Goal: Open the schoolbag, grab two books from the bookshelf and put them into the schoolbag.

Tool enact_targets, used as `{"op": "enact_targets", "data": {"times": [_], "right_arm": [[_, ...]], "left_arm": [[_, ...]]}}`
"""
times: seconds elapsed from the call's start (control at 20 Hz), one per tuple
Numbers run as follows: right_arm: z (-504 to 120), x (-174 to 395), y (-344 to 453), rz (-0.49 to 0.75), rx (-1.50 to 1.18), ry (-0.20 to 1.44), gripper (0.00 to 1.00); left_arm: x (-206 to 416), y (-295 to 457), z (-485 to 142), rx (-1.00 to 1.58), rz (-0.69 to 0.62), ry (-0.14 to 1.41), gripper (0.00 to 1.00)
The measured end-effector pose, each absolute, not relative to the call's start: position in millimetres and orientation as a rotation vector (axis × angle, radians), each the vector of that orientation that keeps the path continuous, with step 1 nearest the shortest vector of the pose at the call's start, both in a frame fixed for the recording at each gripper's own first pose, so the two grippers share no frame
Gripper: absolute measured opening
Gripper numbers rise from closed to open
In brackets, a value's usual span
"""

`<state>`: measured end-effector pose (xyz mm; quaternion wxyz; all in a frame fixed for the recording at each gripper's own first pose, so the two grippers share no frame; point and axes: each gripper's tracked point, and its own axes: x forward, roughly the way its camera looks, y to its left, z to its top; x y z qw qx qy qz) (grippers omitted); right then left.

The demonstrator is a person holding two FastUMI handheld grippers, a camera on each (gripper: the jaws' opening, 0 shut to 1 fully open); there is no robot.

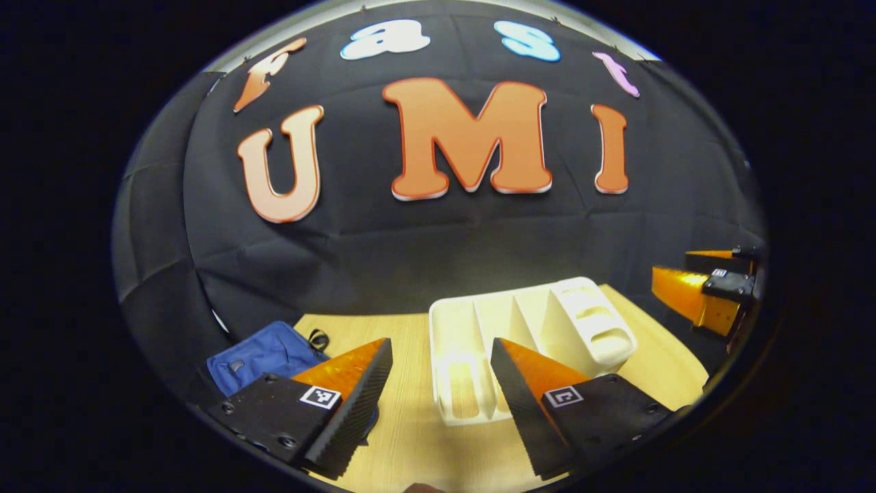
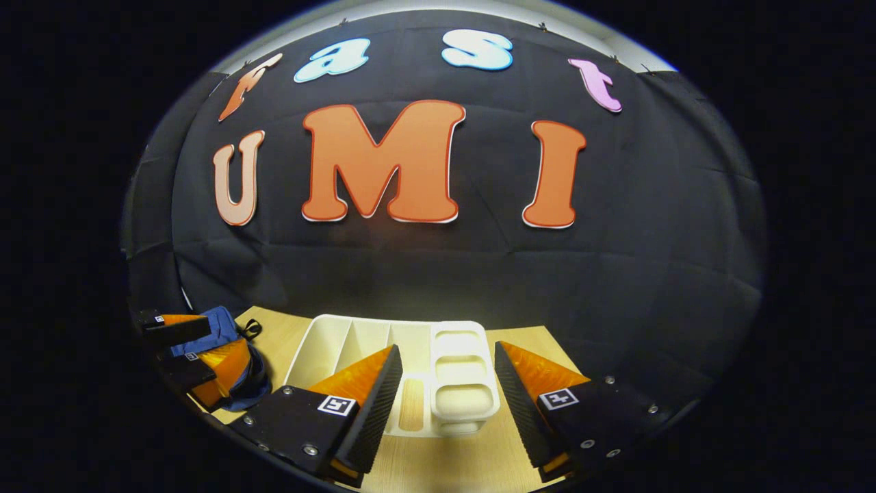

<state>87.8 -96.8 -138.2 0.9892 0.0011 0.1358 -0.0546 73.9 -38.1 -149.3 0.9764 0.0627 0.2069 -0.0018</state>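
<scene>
Two things sit on the wooden table [image 1: 417, 438] in front of me: the blue schoolbag [image 1: 263, 356] and the white bookshelf [image 1: 527, 335]. In the left gripper view the schoolbag lies at the table's far left corner, close to the black cloth wall [image 1: 438, 246], partly behind my left gripper's left finger. The bookshelf stands near the middle of the table toward the far edge, just beyond the gap between my fingers and a little to the right; its slots look empty, though I cannot see to the bottom of each one. My left gripper [image 1: 441, 370] hangs above the table with its fingers spread apart and nothing between them. My other gripper shows at the right edge of that view, past the table's right side.

In the right gripper view the bookshelf [image 2: 383, 349] sits straight ahead, with its stepped end section reaching into the gap between my fingers. My right gripper [image 2: 445, 383] is spread wide too, touching nothing. The schoolbag [image 2: 219, 329] lies at the table's [image 2: 438, 465] far left corner, and my left gripper [image 2: 185, 349] hovers just in front of it, overlapping the blue fabric; I cannot tell whether it touches the bag.
</scene>
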Motion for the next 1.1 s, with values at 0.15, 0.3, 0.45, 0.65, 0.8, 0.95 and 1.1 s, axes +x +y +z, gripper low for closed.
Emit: {"op": "enact_targets", "data": {"times": [0.15,0.3,0.45,0.65,0.8,0.95,1.1], "right_arm": [[-119,86,-101,-0.118,-0.002,0.206,0.82],[-104,83,-103,-0.134,-0.015,0.145,0.82],[-103,78,-98,-0.127,0.003,0.135,0.82],[-108,74,-91,-0.118,0.011,0.129,0.82],[-111,71,-83,-0.1,0.004,0.131,0.82],[-115,71,-75,-0.082,0.003,0.137,0.82],[-115,72,-70,-0.071,-0.01,0.136,0.82]], "left_arm": [[73,-54,-99,0.099,-0.011,0.235,0.91],[63,-58,-74,0.092,0.013,0.144,0.9],[60,-66,-67,0.064,-0.006,0.113,0.92],[56,-63,-62,0.045,0.015,0.091,0.9],[55,-58,-60,0.033,0.027,0.09,0.92],[55,-57,-59,0.031,0.037,0.091,0.92],[51,-52,-53,0.034,0.055,0.071,0.9]]}}
